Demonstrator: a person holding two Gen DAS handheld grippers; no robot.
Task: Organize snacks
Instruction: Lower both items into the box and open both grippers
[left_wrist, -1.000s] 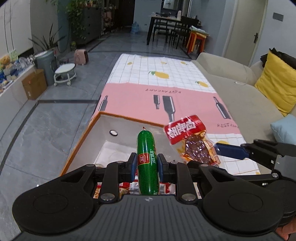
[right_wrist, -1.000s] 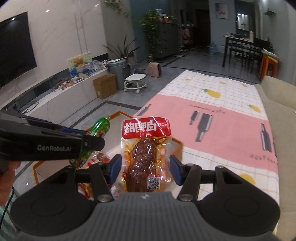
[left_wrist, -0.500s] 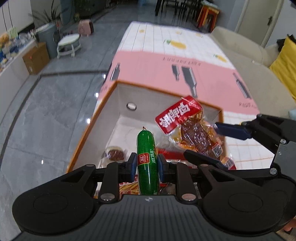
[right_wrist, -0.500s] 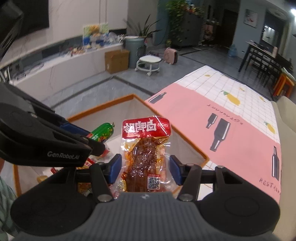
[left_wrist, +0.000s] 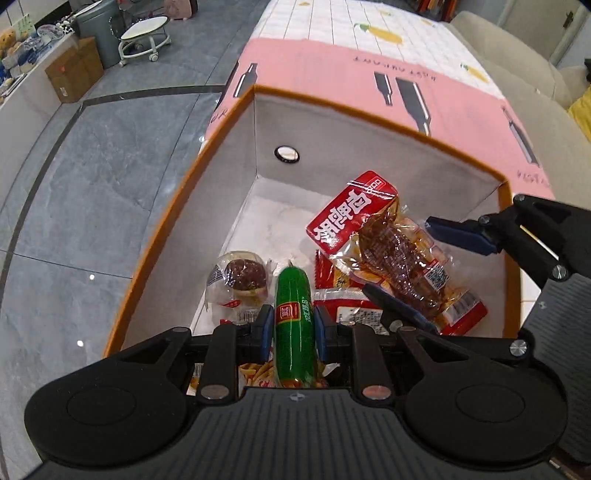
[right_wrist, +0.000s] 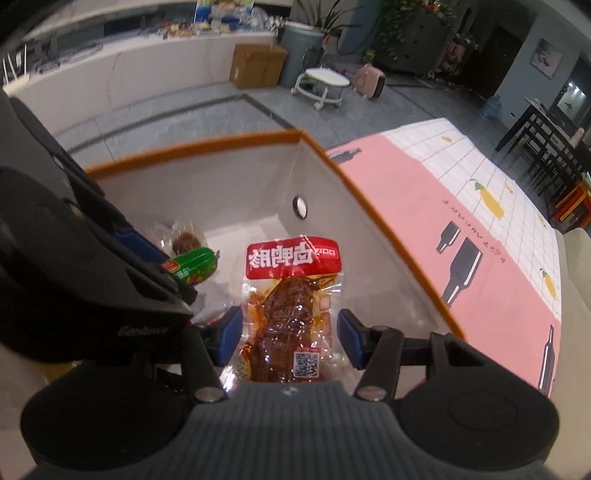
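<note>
My left gripper (left_wrist: 290, 328) is shut on a green sausage stick (left_wrist: 294, 325) and holds it inside the orange-rimmed white storage box (left_wrist: 255, 129), just above the snacks at the bottom. My right gripper (right_wrist: 290, 338) is shut on a clear meat snack packet with a red header (right_wrist: 291, 295), also over the box; that packet shows in the left wrist view (left_wrist: 391, 254) to the right of the sausage. The green sausage shows in the right wrist view (right_wrist: 194, 264) at the left. A round wrapped pastry (left_wrist: 238, 282) and red packets (left_wrist: 343, 306) lie in the box.
The box stands on a table with a pink and white checked cloth (left_wrist: 332, 66). A beige sofa (left_wrist: 517, 59) runs along the right. Grey tiled floor (left_wrist: 92, 184) lies to the left, with a white stool (left_wrist: 146, 38) and a cardboard box (left_wrist: 74, 74) beyond.
Both grippers have moved forward and tipped down over the box, lowering the sausage and the meat packet inside its walls. Both stay shut on their items.
</note>
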